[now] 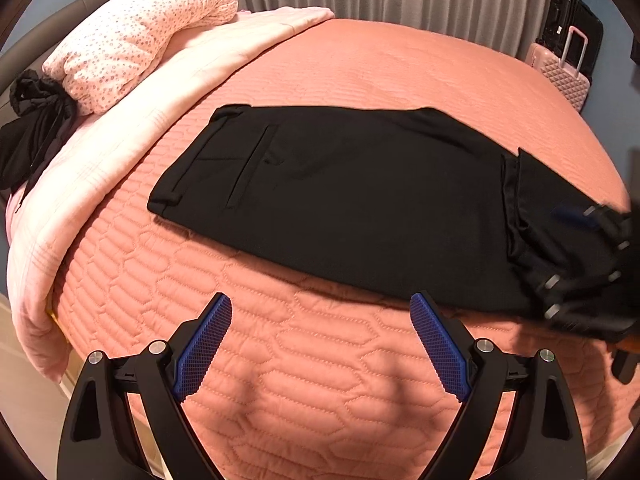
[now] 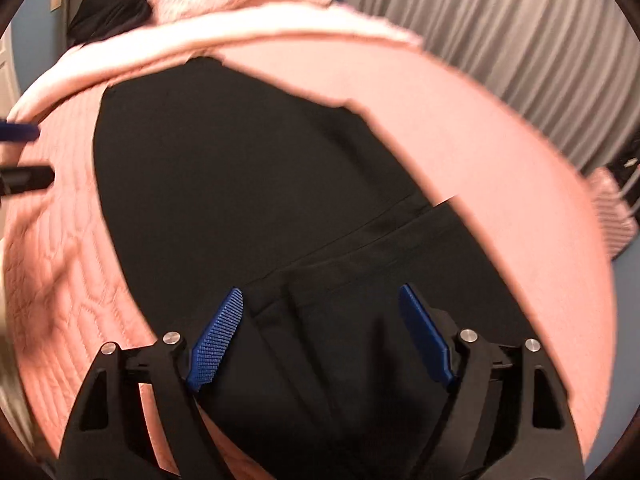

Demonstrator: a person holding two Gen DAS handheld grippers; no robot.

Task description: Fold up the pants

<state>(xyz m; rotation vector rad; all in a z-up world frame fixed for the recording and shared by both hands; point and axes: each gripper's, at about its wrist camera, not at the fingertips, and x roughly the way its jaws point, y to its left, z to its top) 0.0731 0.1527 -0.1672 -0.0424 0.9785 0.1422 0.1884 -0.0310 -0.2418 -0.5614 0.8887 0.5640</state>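
From the left wrist view, the black pants (image 1: pixel 340 192) lie flat across the salmon quilted bedspread (image 1: pixel 320 380), legs already laid one over the other, waistband and back pocket toward the pale pink blanket (image 1: pixel 120 152) at the head of the bed. The cuff end looks doubled back over the legs, its hem showing as a raised edge, so a first lengthwise fold seems done and a crosswise fold is under way. The left gripper (image 1: pixel 320 340) hovers above bare quilt just short of the near edge of the pants, jaws wide apart and holding nothing. The right gripper (image 1: pixel 592 264) shows at the right margin over the cuff end, smeared by motion (too blurred there to read its jaws). A spotted pillow (image 1: pixel 140 40), a dark bundle of clothing (image 1: pixel 32 132) and a pink suitcase (image 1: pixel 560 76) sit around the bed's far side. From the right wrist view, the right gripper (image 2: pixel 320 336) is over the pants (image 2: pixel 240 180) at the cuff end, its blue pads spread with the turned-back hem lying between them; the cloth appears unpinched, though blur makes contact hard to judge. What remains, by my reading, is to bring that end up toward the waistband, perhaps fold once more, and smooth the stack.
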